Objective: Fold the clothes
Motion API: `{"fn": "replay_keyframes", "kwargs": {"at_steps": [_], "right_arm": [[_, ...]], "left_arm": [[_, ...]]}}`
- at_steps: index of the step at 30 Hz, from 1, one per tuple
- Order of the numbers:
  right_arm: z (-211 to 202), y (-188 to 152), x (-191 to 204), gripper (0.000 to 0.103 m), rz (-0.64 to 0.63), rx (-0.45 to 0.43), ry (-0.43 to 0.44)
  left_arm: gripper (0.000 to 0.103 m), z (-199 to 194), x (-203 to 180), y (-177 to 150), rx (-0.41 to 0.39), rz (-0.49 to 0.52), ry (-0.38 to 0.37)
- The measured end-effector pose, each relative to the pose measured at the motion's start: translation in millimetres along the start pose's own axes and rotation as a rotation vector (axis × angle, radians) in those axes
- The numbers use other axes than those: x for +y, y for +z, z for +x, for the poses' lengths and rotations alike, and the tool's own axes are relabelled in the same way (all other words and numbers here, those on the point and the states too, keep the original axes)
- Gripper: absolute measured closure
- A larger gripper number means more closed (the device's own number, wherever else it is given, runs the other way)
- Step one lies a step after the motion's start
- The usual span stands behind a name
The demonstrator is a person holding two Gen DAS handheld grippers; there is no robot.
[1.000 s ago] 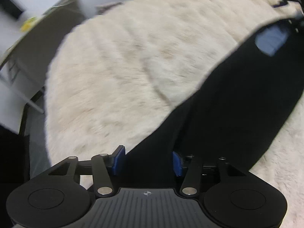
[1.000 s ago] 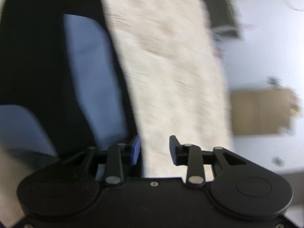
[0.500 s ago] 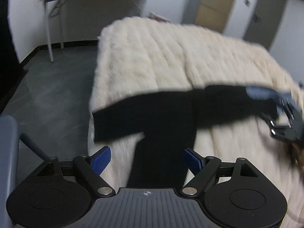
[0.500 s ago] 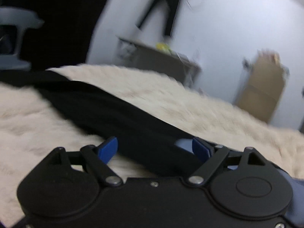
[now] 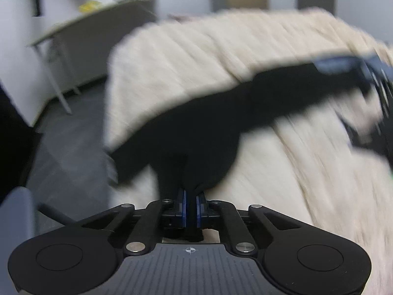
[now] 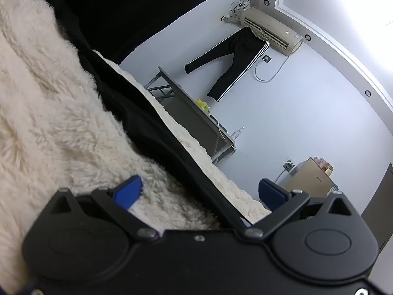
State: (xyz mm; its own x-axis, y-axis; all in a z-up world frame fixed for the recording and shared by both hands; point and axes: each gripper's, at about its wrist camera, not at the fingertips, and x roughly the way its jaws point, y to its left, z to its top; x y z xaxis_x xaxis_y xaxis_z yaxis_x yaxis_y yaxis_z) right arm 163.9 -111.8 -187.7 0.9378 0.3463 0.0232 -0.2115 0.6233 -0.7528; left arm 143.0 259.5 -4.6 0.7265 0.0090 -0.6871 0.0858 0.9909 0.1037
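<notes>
A black garment (image 5: 201,132) lies stretched across a cream fluffy blanket (image 5: 196,56) on a bed. My left gripper (image 5: 191,196) is shut on a bunched fold of the black cloth at the garment's near end. The far end, with a blue-grey patch (image 5: 339,65), reaches the blurred right gripper (image 5: 380,91) at the right edge. In the right wrist view the garment (image 6: 147,123) runs as a dark band over the blanket (image 6: 49,110) and passes between the fingers of my right gripper (image 6: 200,189). Its jaws are opening, and the pads stand apart from the cloth.
A grey table (image 6: 191,113) with a yellow item stands by the white wall beyond the bed. Black striped trousers (image 6: 231,61) hang from an air conditioner (image 6: 272,34). A brown cabinet (image 6: 309,179) is in the corner. Dark grey floor (image 5: 68,142) and a blue-grey chair (image 5: 14,209) lie left of the bed.
The left jaws have closed from wide apart onto the black cloth. The right jaws have spread wider, and that gripper has sunk toward the blanket and rolled, with the garment between its fingers.
</notes>
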Motion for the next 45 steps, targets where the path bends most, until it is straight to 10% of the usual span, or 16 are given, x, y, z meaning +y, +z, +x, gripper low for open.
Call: {"fn": "replay_keyframes", "kwargs": {"at_steps": [7,23,28,30,34,41,45], "right_arm": [[-26,8,-5,0.001,-0.004,0.004,0.000],[-31,14,-7,0.001,-0.019,-0.009,-0.003],[-39,10,-2,0.001,-0.020,-0.007,-0.005],[-39,9,-2,0.001,-0.020,-0.007,-0.005],[-40,8,-1,0.001,-0.023,-0.007,-0.007],[-37,7,1,0.002,-0.028,-0.004,-0.005],[-36,7,2,0.002,-0.030,-0.004,-0.006]], "left_arm": [[0.060,39,96,31,0.055,-0.255,0.106],[0.032,55,59,-66,0.064,-0.950,-0.428],[0.031,68,58,-89,-0.047,-1.136,-0.450],[0.038,75,60,-88,-0.084,-1.171,-0.460],[0.098,90,56,-82,-0.197,-1.209,-0.486],[0.098,71,50,-85,-0.341,-1.285,-0.423],[0.098,32,49,-70,-0.389,-1.156,-0.341]]}}
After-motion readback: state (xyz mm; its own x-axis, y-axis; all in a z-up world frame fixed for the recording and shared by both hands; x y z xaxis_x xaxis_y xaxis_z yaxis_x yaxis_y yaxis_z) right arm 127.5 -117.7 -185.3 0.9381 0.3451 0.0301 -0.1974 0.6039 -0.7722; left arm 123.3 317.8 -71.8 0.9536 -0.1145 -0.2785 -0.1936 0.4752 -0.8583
